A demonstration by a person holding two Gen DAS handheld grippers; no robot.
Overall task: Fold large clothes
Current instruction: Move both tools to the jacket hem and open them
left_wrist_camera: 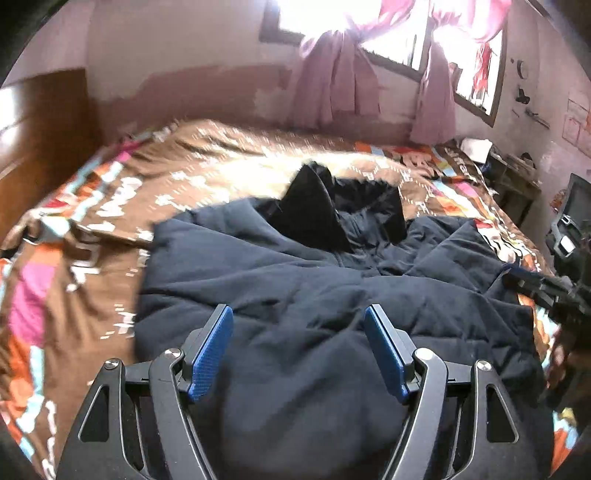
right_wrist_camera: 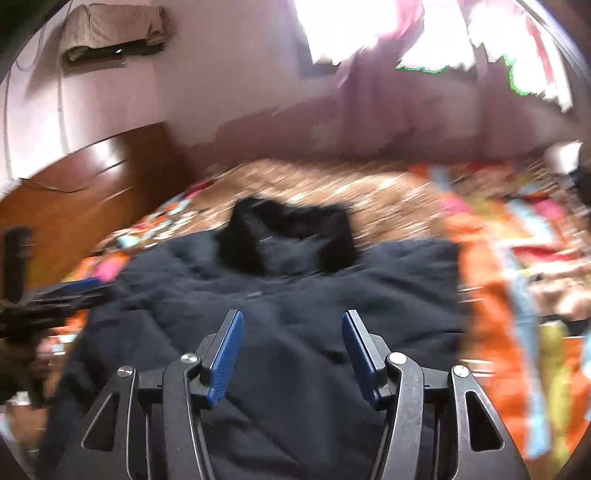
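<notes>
On the bed: I am seeing the navy padded jacket (left_wrist_camera: pixel 303 295) lying spread out and rumpled across the patterned bedspread (left_wrist_camera: pixel 92 206), its black collar (left_wrist_camera: pixel 314 206) pointing toward the far wall.
Left gripper: I am holding the left gripper (left_wrist_camera: pixel 299 314) above the near part of the jacket, its blue pads (left_wrist_camera: pixel 210 358) standing wide apart with only dark fabric showing between them; nothing is pinched.
Right gripper: I am holding the right gripper (right_wrist_camera: pixel 291 317) over the jacket's near middle, jaws spread and gripping nothing; its view is smearing with blur.
Cross view: I am catching the right gripper at the right edge of the left camera, near the jacket's right side, and the left gripper at the left edge of the right camera.
Surroundings: pink curtains (left_wrist_camera: pixel 332 88) are hanging at the bright window (left_wrist_camera: pixel 321 18) on the far wall; a brown wooden headboard (left_wrist_camera: pixel 40 122) is standing at far left.
</notes>
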